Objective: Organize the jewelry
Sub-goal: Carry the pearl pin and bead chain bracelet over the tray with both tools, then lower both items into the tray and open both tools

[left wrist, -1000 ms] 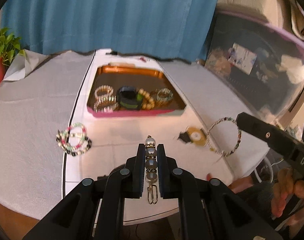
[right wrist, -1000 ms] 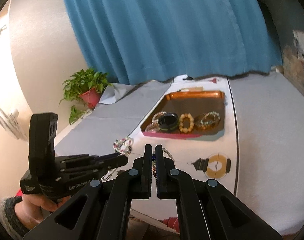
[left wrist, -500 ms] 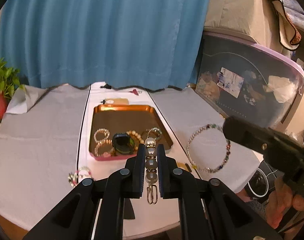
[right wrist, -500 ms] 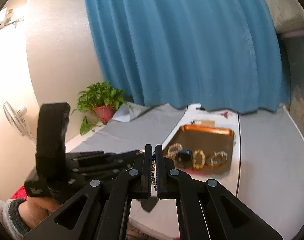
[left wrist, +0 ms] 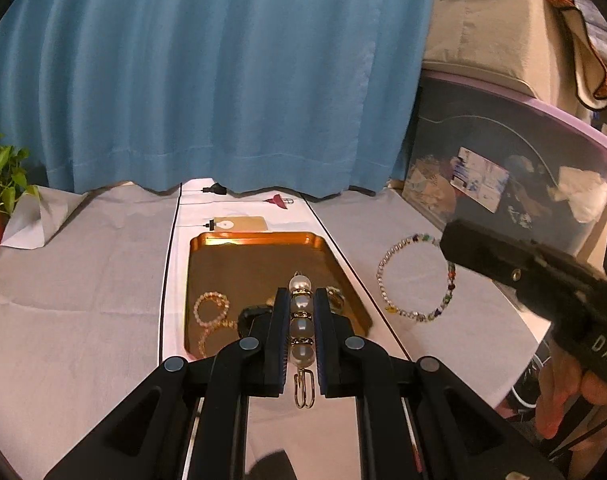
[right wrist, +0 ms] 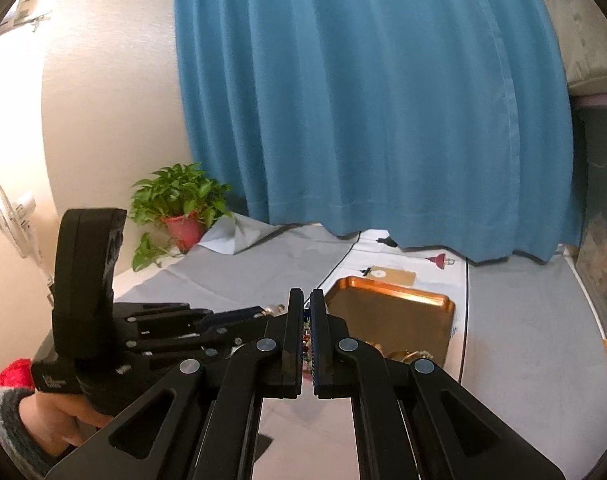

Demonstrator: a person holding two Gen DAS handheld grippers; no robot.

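Evidently for the tray [left wrist: 259, 240] at twelve o'clock, the left gripper [left wrist: 301, 322] clenches a pearl clip [left wrist: 301, 320]; the right gripper [right wrist: 307, 336] pinches a beaded bracelet [left wrist: 417, 276] aloft.

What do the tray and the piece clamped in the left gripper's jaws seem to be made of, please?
The tray looks like metal with a polished copper-gold finish: its floor mirrors the light. The pearl clip shows glossy white beads, probably faux pearl, between gold-toned spacers, with a thin gold-coloured wire loop at its near end.
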